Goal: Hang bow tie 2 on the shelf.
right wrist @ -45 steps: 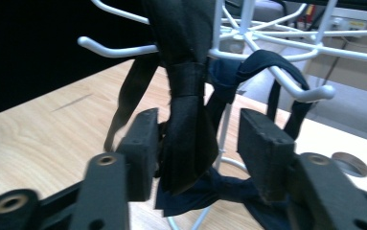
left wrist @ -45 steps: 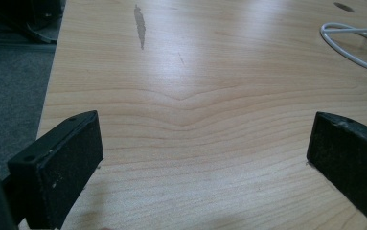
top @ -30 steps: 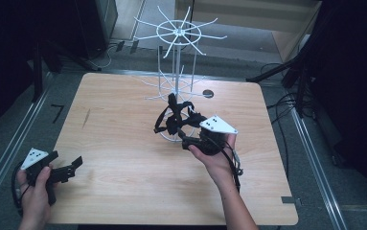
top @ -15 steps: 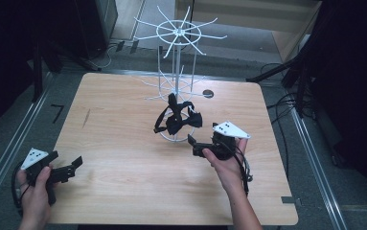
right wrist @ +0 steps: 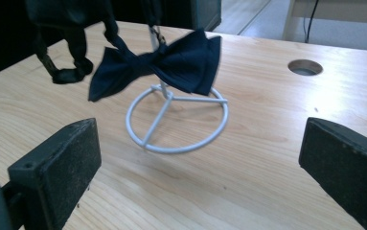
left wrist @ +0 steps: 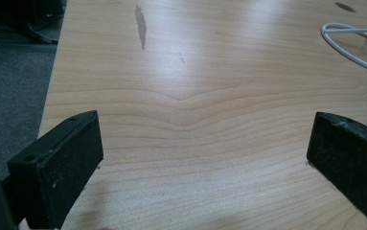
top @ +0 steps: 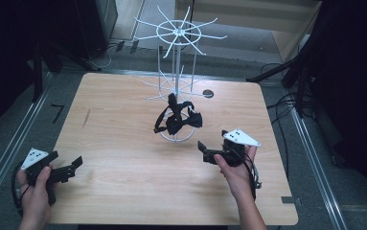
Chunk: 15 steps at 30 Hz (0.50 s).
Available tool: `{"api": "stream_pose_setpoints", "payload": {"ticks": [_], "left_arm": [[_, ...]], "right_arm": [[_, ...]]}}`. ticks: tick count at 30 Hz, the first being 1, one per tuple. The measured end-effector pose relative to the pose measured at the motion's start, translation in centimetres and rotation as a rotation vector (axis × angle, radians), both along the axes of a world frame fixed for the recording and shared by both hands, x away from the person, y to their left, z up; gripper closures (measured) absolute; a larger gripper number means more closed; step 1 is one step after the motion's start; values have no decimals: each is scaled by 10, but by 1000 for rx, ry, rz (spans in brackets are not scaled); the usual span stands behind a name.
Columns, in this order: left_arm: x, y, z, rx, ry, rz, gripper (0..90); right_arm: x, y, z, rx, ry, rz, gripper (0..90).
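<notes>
The right claw [top: 207,152] is released, its 2 jaws spread wide with nothing between them; they have just been opening. In the high view it sits low over the tabletop [top: 123,120], held in the right hand [top: 236,167], with its jaws pointing left toward the rack's base. In the right gripper view, the jaws frame the bow tie [right wrist: 171,60], which hangs off the rack [right wrist: 176,124] just above the white ring base, apart from both jaws. The tie's black strap [right wrist: 66,62] loops down to the left of the bow, near the wood.

In the high view the bow tie [top: 178,120] hangs low on the white wire rack [top: 176,57], close above the ring base, near the middle of the tabletop. The rack's pole stands upright, with spoked hooks fanning out at 2 levels. A round hole [top: 208,94] in the wood lies just right of the pole.

The left claw [top: 68,167] is released as well, jaws wide apart over bare wood at the near left corner, held in the left hand [top: 32,191], well apart from the rack. In the left gripper view, part of the ring base [left wrist: 353,43] shows at the top right.
</notes>
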State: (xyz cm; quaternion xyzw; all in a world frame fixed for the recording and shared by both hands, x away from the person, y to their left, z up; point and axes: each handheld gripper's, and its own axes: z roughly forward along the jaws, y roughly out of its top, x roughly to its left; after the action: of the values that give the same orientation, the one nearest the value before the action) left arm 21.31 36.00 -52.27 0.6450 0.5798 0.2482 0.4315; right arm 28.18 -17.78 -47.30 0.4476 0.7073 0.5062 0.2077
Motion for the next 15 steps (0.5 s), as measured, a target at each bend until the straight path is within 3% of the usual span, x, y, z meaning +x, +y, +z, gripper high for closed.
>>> {"api": "stream_pose_setpoints", "payload": {"ticks": [15], "left_arm": [[-1,0,0,0,-6,1,0]], "right_arm": [[-12,-35,-16,4,24,-47,10]]}}
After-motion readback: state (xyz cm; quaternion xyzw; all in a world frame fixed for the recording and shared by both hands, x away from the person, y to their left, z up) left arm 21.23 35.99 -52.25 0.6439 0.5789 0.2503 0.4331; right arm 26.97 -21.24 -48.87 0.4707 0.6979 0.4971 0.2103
